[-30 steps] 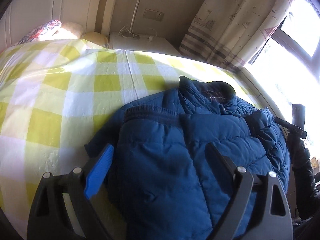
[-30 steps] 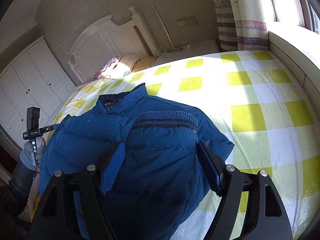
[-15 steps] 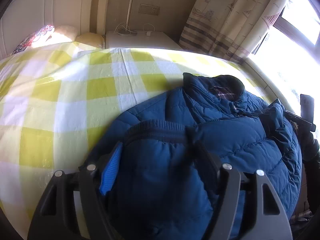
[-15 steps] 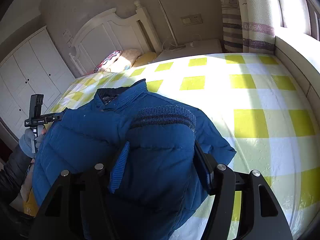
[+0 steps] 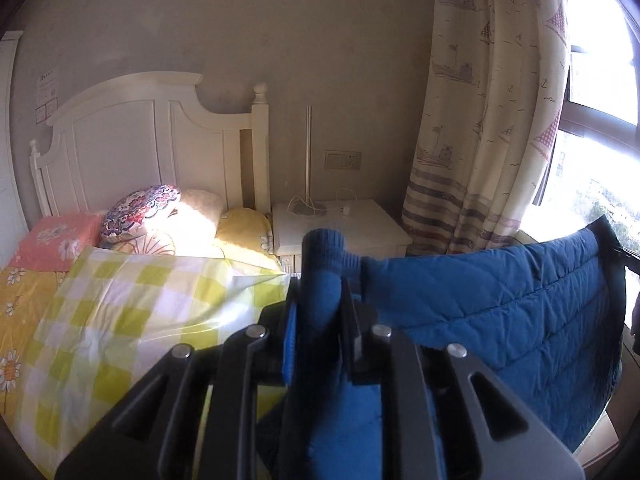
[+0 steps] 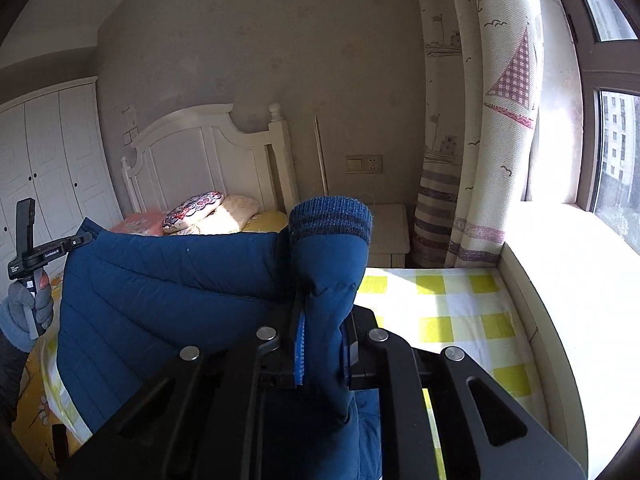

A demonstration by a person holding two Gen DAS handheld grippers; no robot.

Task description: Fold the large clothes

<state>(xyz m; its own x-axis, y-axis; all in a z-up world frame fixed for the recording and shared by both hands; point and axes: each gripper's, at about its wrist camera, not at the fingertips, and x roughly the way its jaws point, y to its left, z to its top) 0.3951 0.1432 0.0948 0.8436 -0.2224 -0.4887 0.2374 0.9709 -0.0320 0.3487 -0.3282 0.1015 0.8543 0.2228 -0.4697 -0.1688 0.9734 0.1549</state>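
The left claw (image 5: 320, 320) is clamped on a knit-cuffed fold of the blue jacket (image 5: 500, 312), its fingers drawn narrow with the padded cloth bulging up between them. The right claw (image 6: 324, 344) holds the other end the same way, a ribbed cuff (image 6: 330, 218) standing upright above its fingers. Between the two, the jacket hangs lifted over the bed (image 6: 452, 312) as a broad quilted sheet: its upper edge runs roughly level from one claw to the other, so its long axis lies sideways across the bed, and the body drops downward from that edge. In the left view the sheet stretches to the right toward the window (image 5: 600, 60); in the right view it stretches left toward the gloved hand (image 6: 28, 308) on the other handle. Beneath is the yellow checked cover (image 5: 132, 312), with pillows (image 5: 140, 212) at the white headboard (image 5: 140, 140) and a nightstand (image 5: 340, 228) beside the curtain (image 5: 492, 120).
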